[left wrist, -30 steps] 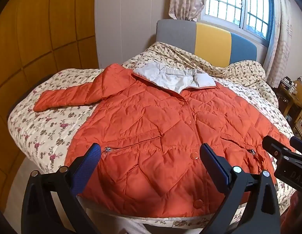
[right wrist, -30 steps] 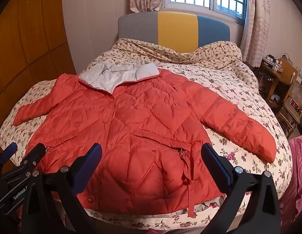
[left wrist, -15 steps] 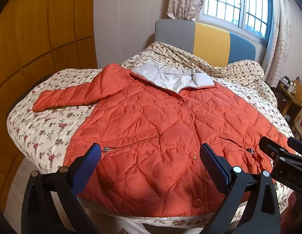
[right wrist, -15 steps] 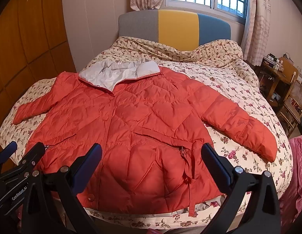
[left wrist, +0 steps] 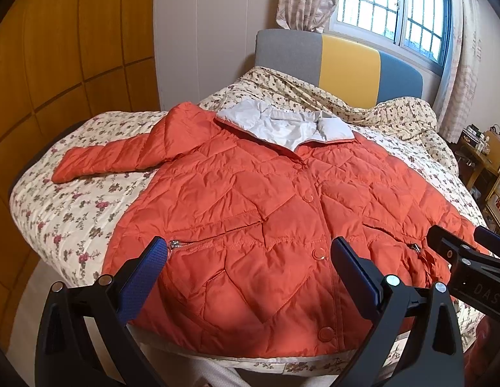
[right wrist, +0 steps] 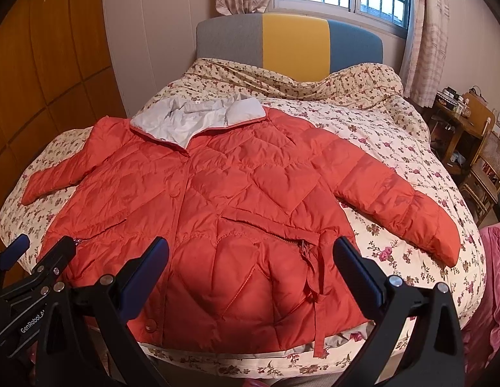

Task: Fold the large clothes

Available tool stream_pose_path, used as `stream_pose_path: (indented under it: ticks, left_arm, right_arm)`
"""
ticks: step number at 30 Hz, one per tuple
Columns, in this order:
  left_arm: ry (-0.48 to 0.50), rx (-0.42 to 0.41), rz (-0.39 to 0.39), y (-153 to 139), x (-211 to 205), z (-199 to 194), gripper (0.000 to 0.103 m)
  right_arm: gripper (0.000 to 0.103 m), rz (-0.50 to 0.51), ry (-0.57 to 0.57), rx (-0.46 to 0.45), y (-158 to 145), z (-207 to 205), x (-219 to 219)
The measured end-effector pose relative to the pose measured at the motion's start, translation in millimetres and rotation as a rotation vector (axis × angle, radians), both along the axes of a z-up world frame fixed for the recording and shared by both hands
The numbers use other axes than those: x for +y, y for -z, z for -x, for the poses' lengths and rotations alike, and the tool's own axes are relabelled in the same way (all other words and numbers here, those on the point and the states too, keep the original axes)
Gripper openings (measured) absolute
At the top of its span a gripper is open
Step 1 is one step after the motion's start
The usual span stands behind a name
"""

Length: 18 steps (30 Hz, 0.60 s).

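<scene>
Jacket (left wrist: 250,225) flat on bed (left wrist: 72,213), unfolded. My left tongs (left wrist: 250,267) and right tongs (right wrist: 251,267) wide open, empty. Next: grip sleeve (right wrist: 411,213) at frame right, fold inward.

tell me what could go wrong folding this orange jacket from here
1. The orange jacket is puffy and slick-looking; a thin pinch by the open right tongs or left tongs may slip.
2. Its hem lies at the edge of the bed, so a pull toward the person could slide it off.
3. The loose tie at the waist may snag or trail out of the fold.
</scene>
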<state>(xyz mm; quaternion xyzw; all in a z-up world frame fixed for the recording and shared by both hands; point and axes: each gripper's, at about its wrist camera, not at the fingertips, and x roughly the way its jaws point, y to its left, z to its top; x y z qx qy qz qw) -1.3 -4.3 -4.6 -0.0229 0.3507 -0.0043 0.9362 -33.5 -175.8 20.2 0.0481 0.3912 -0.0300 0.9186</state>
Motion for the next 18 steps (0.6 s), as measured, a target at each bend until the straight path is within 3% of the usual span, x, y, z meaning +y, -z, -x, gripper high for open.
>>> stream_pose_path:
  ticks: [18]
  left_arm:
    - [0.004,0.018,0.014,4.1,0.7,-1.0,0.100]
  right_arm:
    - [0.101,0.002,0.000,0.012,5.0,-1.5,-0.1]
